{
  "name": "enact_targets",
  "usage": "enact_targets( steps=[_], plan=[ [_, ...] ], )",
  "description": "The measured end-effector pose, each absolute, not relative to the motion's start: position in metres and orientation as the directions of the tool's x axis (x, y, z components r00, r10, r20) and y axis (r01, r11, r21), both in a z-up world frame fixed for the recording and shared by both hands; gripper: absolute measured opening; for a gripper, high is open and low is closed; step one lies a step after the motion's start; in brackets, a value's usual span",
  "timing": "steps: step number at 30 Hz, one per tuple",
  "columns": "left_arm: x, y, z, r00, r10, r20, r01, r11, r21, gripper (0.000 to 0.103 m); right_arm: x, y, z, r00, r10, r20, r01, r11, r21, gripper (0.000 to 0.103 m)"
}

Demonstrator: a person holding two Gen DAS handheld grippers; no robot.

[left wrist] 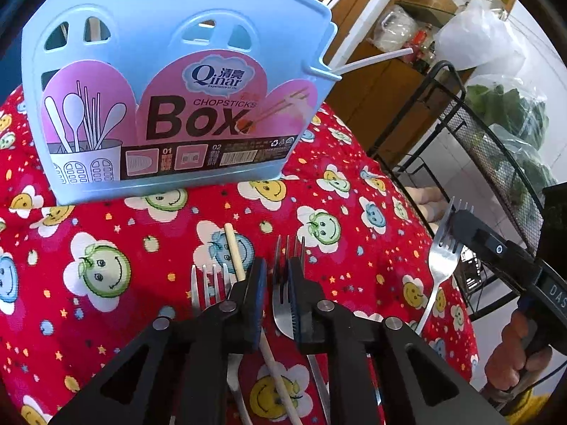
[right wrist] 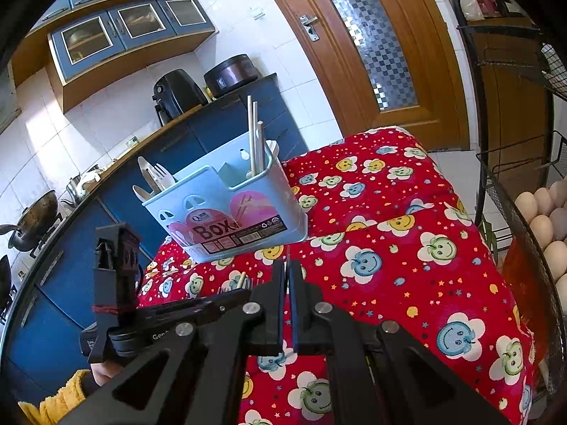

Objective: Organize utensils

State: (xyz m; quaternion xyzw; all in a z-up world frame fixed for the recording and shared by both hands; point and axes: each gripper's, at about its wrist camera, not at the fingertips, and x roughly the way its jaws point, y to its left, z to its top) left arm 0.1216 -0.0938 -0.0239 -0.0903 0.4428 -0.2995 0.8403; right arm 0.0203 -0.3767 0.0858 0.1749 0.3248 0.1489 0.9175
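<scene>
A light blue chopsticks box (left wrist: pixel 170 53) (right wrist: pixel 226 212) stands on the red smiley-flower cloth (left wrist: pixel 319 191). Chopsticks (right wrist: pixel 255 141) fill its right compartment and white plastic spoons (right wrist: pixel 152 177) its left. My left gripper (left wrist: pixel 276 269) hovers low over the cloth. A steel fork (left wrist: pixel 283 315) lies in the narrow gap between its jaws, against the right pad, with cloth showing beside the left pad. A second fork (left wrist: pixel 209 283) and a wooden chopstick (left wrist: pixel 234 251) lie just left of it. My right gripper (left wrist: pixel 457 223) (right wrist: pixel 287 272) is shut on a third fork (left wrist: pixel 439 262) near its tines.
A black wire rack (left wrist: pixel 471 134) stands past the cloth's right edge, holding eggs (right wrist: pixel 545 219) and bags of greens (left wrist: pixel 514 106). A hand (left wrist: pixel 514 354) grips the right tool. Blue kitchen cabinets and a wooden door (right wrist: pixel 372 53) lie behind the box.
</scene>
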Motion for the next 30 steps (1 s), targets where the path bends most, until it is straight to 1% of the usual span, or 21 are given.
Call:
enact_targets(
  steps=[6, 9, 13, 16, 18, 25, 30],
  plan=[
    [0.121, -0.089, -0.028, 0.415, -0.596, -0.687, 0.421, 0.795, -0.436, 0.013, 0.019, -0.377, 0.086, 0.743, 0.389, -0.545, -0.160, 0.894, 0.419, 0.004],
    [0.119, -0.089, -0.028, 0.414, -0.611, -0.675, 0.435, 0.784, -0.443, 0.009, 0.019, -0.377, 0.086, 0.743, 0.391, -0.544, -0.160, 0.892, 0.423, 0.004],
    [0.115, -0.089, -0.024, 0.438, -0.606, -0.664, 0.443, 0.788, -0.428, 0.007, 0.019, -0.377, 0.086, 0.743, 0.392, -0.542, -0.163, 0.892, 0.422, 0.004],
    [0.108, -0.092, -0.016, 0.474, -0.589, -0.654, 0.443, 0.802, -0.400, 0.007, 0.016, -0.376, 0.091, 0.750, 0.393, -0.531, -0.168, 0.891, 0.422, 0.004],
    [0.101, -0.091, -0.008, 0.506, -0.575, -0.643, 0.443, 0.813, -0.378, 0.003, 0.013, -0.376, 0.096, 0.756, 0.396, -0.521, -0.174, 0.889, 0.423, 0.004],
    [0.077, -0.080, 0.018, 0.606, -0.545, -0.579, 0.428, 0.837, -0.340, 0.002, 0.004, -0.367, 0.118, 0.773, 0.416, -0.479, -0.230, 0.888, 0.398, 0.002],
    [0.067, -0.070, 0.033, 0.677, -0.493, -0.547, 0.388, 0.870, -0.303, 0.002, 0.004, -0.361, 0.116, 0.756, 0.423, -0.499, -0.229, 0.886, 0.404, 0.003]
  ],
)
